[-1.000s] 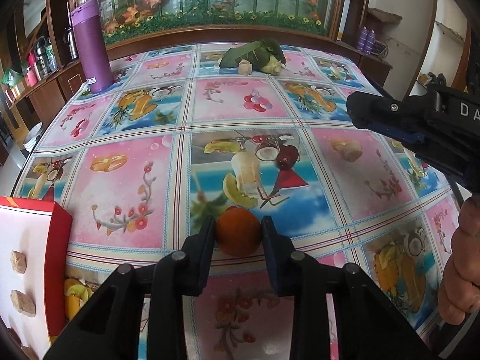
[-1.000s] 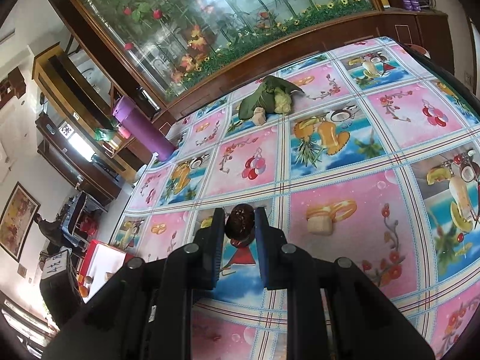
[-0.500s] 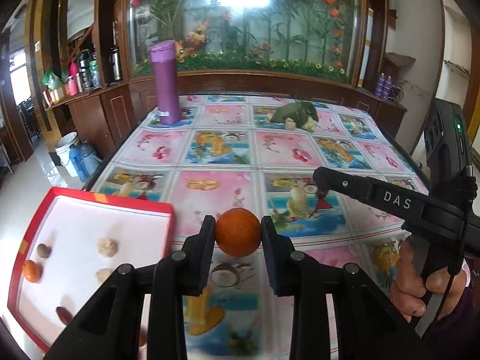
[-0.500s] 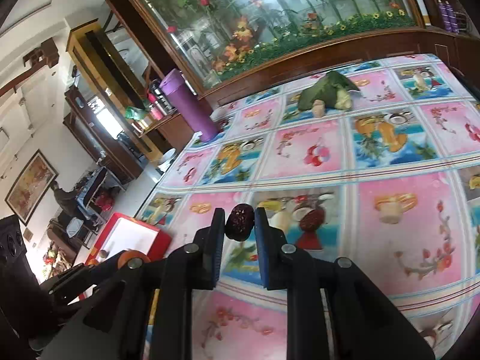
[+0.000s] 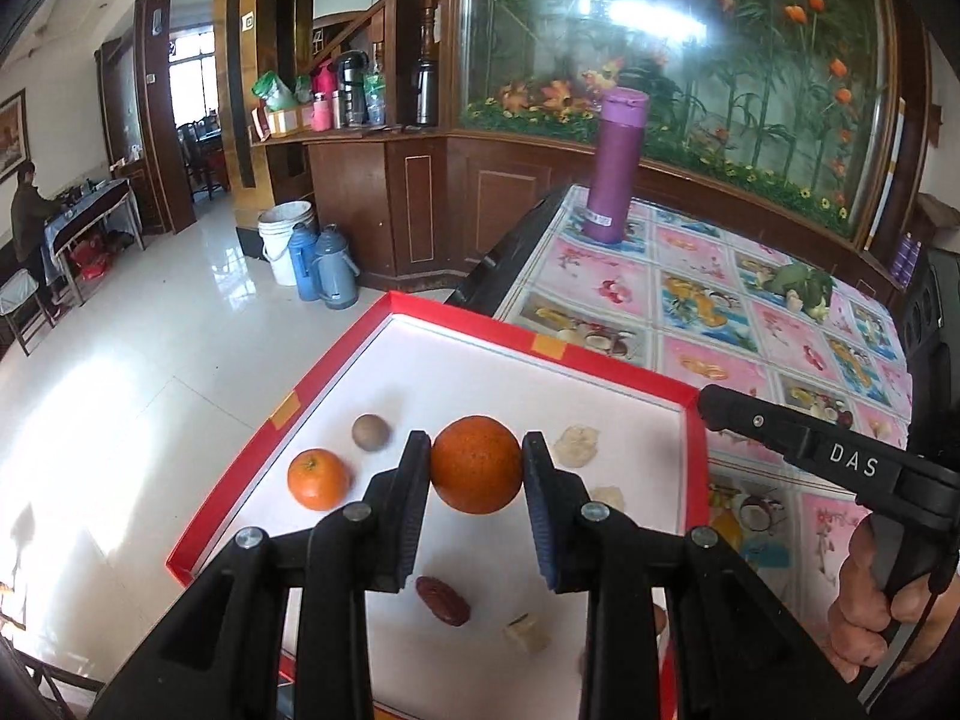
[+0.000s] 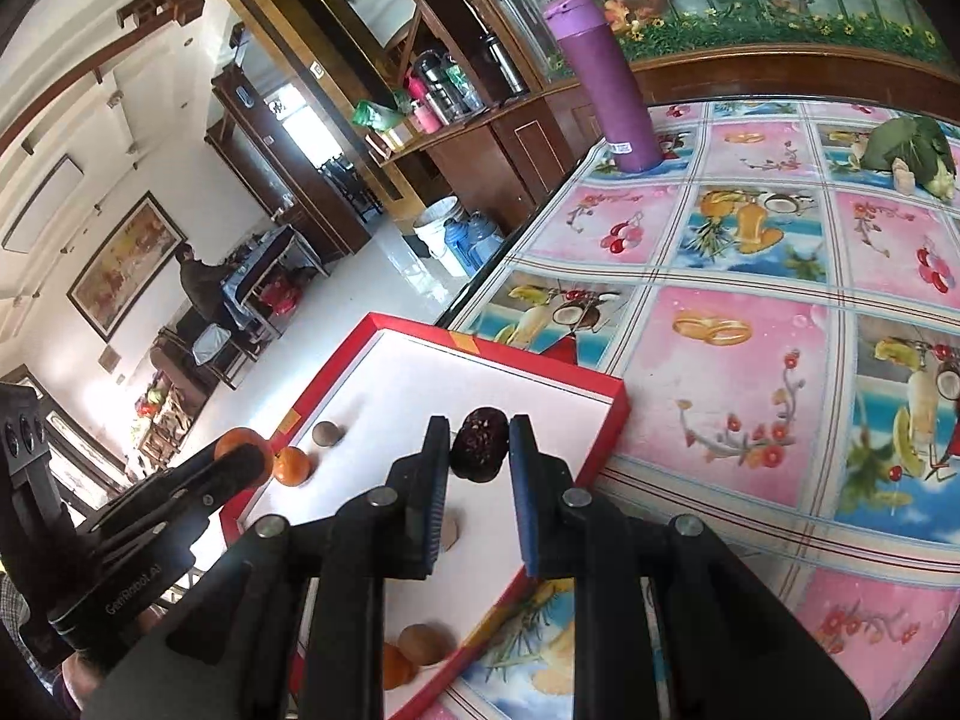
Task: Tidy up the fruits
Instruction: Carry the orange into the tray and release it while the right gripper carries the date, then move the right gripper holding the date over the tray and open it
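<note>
Between the left gripper's (image 5: 477,468) fingers an orange (image 5: 476,464) is pinched above the red-rimmed white tray (image 5: 600,360); just left of those fingers a second orange (image 5: 318,478) lies in the tray. The right gripper's (image 6: 479,450) fingers pinch a dark fruit (image 6: 477,444) over the same tray, beside the patterned table (image 6: 750,372).

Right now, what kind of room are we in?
Probably the dining or living room of a home. There is a table with a fruit-print tablecloth, a big glass case of plants and flowers in a wooden cabinet, and a counter with thermos flasks beside a shiny tiled floor.
</note>
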A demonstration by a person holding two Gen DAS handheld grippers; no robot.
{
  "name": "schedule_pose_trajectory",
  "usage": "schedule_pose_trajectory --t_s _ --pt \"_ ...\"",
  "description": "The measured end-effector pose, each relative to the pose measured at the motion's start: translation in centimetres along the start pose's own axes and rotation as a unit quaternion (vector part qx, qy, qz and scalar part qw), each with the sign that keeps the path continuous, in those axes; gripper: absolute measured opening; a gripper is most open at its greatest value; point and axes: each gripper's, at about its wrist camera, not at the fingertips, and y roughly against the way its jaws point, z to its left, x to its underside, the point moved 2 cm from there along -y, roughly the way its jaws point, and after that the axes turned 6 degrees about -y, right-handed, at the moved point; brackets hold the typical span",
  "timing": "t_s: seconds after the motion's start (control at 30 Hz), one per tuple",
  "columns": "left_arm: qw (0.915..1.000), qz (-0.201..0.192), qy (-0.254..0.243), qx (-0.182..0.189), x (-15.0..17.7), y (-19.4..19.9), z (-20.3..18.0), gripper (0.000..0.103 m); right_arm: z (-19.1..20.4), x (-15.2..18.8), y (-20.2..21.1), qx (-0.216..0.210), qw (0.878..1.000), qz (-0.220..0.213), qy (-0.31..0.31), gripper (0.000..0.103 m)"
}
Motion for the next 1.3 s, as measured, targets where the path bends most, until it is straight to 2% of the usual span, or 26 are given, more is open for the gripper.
schedule_pose_trajectory --t_s 0.2,0.43,0.77,0.97,1.07,1.23,1.3 --pt "0.9995 0.03 0.003 0.005 1.8 -1.9 1.2 0.03 1.3 0.4 -3.7 0.039 0.998 0.035 0.022 0.022" --pt "0.9987 0.05 0.012 0.006 2.5 -3.2 2.3 0.03 1.3 1.2 -6.4 0.082 0.995 0.06 0.025 0.022" --pt "0.997 0.076 0.016 0.005 3.3 -4.5 2.9 0.03 1.1 1.9 -8.3 0.105 0.99 0.085 0.028 0.022" --pt "0.9964 0.083 0.016 -0.002 3.1 -4.3 3.0 0.032 1.2 1.8 -8.4 0.11 0.989 0.091 0.028 0.023" --pt "0.9963 0.082 0.023 -0.007 2.9 -3.9 3.2 0.037 1.5 1.7 -8.0 0.101 0.99 0.093 0.029 0.023" --pt "0.9979 0.052 0.033 -0.022 1.9 -1.5 3.2 0.047 1.9 0.9 -4.8 0.068 0.996 0.056 0.03 0.023" --pt "0.9987 0.035 0.026 -0.026 1.3 -0.4 2.3 0.054 1.5 0.4 -2.9 0.062 0.997 0.036 0.027 0.023"
